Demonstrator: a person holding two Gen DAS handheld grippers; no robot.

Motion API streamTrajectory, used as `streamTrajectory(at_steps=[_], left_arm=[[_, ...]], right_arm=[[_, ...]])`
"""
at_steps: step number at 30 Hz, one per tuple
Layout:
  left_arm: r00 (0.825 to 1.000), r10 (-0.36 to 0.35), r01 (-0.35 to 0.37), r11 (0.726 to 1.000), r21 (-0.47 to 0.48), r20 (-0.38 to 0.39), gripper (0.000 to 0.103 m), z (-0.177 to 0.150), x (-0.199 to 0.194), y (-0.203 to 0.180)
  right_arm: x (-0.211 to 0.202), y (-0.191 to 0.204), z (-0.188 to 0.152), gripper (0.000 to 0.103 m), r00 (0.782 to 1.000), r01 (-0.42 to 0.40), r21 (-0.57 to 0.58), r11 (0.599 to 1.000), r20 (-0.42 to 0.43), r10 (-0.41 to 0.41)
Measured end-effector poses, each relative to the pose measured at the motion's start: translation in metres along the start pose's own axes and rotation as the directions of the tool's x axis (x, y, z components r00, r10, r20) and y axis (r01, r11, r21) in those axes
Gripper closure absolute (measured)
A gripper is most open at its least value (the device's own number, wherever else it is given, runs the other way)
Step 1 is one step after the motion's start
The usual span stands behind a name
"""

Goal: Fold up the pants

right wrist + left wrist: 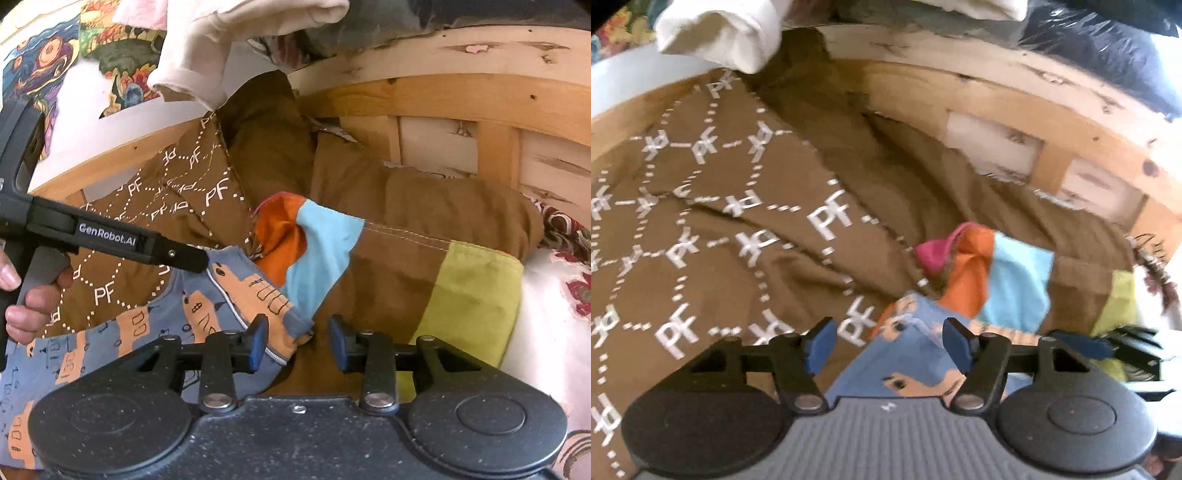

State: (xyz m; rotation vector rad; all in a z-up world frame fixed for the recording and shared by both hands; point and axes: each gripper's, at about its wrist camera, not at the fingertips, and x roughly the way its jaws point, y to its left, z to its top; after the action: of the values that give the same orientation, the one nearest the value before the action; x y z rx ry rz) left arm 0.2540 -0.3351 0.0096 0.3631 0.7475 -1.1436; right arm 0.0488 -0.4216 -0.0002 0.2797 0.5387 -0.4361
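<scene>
Nearest the lens, the right tongs [297,341] stood apart over the blue-and-orange printed pants [110,343], gripping nothing. At nine o'clock the left tongs [888,345], likewise apart, hovered above that cloth. Beyond, toward twelve o'clock, lay a brown patchwork cushion [399,229], then the wooden frame [461,96].

Left claw [888,345] with blue pads spread wide apart, right claw [298,341] likewise parted with nothing between its pads, bare left hand [26,295] curled around the left claw's black handle
</scene>
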Motion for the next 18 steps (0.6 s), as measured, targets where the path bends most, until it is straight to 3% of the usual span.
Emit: streamTrajectory(at_steps=[2,4,6,9,12,14,15,16,17,18], left_arm=[[0.999,-0.031,0.031,0.999,0.012,-0.019,0.047,0.006,0.003,-0.003],[0.997,-0.045,0.047,0.998,0.028,-0.066,0.084,0.014,0.014,-0.007],[0.998,-0.026,0.03,0.998,0.063,-0.061,0.086,0.016,0.017,-0.013],[0.994,-0.078,0.071,0.993,0.093,0.073,0.087,0.011,-0.001,-0.019],[0.99,-0.051,0.031,0.988,0.153,0.131,0.087,0.004,-0.005,-0.027],[0.995,0.028,-0.048,0.976,0.21,0.095,0.082,0.0,0.006,-0.034],[0.995,0.082,-0.094,0.967,0.236,0.06,0.06,-0.003,0.014,-0.037],[0.992,0.122,-0.128,0.962,0.24,0.038,0.025,-0.003,0.019,-0.038],[0.986,0.159,-0.164,0.96,0.226,0.04,0.017,-0.004,0.019,-0.036],[0.979,0.188,-0.199,0.96,0.197,0.072,0.017,-0.007,0.017,-0.034]], right_arm=[[0.001,-0.001,0.0,0.063,1.0,-0.003,0.005,1.0,-0.004,0.003],[0.001,-0.001,0.0,0.063,1.0,-0.003,0.004,1.0,-0.006,0.003],[0.001,0.0,0.0,0.063,1.0,-0.003,0.001,1.0,-0.008,0.003],[0.0,0.0,0.0,0.063,1.0,-0.002,-0.004,1.0,-0.004,0.002],[-0.001,0.001,0.0,0.063,1.0,0.006,-0.007,1.0,0.001,-0.006],[0.001,0.002,0.0,0.063,1.0,0.014,-0.021,1.0,-0.003,-0.014],[0.001,0.004,-0.001,0.063,1.0,0.02,-0.034,0.999,-0.006,-0.02],[0.001,0.006,-0.001,0.062,1.0,0.025,-0.045,0.999,-0.005,-0.025],[0.001,0.007,-0.001,0.062,1.0,0.027,-0.055,0.998,-0.003,-0.028],[0.001,0.008,-0.001,0.062,0.999,0.032,-0.063,0.998,0.001,-0.032]])
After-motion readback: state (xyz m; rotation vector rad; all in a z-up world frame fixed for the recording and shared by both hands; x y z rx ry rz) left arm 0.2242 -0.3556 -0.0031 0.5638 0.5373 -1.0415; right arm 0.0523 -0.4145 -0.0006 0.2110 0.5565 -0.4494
